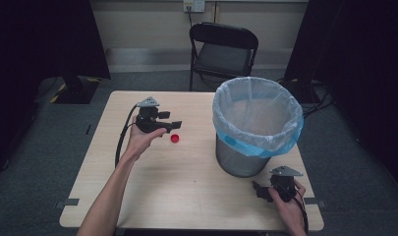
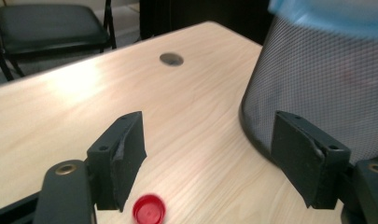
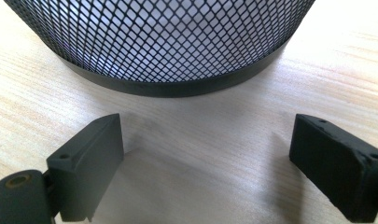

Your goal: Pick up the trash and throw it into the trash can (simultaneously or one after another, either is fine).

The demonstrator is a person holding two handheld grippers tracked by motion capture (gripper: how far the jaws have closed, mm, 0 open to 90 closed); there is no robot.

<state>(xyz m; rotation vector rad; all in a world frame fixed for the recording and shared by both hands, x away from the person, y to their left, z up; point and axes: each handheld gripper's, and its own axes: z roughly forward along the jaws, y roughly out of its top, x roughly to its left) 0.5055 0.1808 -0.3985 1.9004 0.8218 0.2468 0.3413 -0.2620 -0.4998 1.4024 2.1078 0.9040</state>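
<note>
The left gripper stands wide and empty, the red cap lying just below its near jaw

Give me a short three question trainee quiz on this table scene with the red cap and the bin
1. True or false: the red bottle cap already lies inside the mesh bin.
2. Which gripper is nearer the cap? A) left gripper B) right gripper
3. Fill in: the bin is lined with a ____ bag.

Key: 1. False, it lies on the table. 2. A, its jaws open just above the cap. 3. Plastic, white over blue.
</note>
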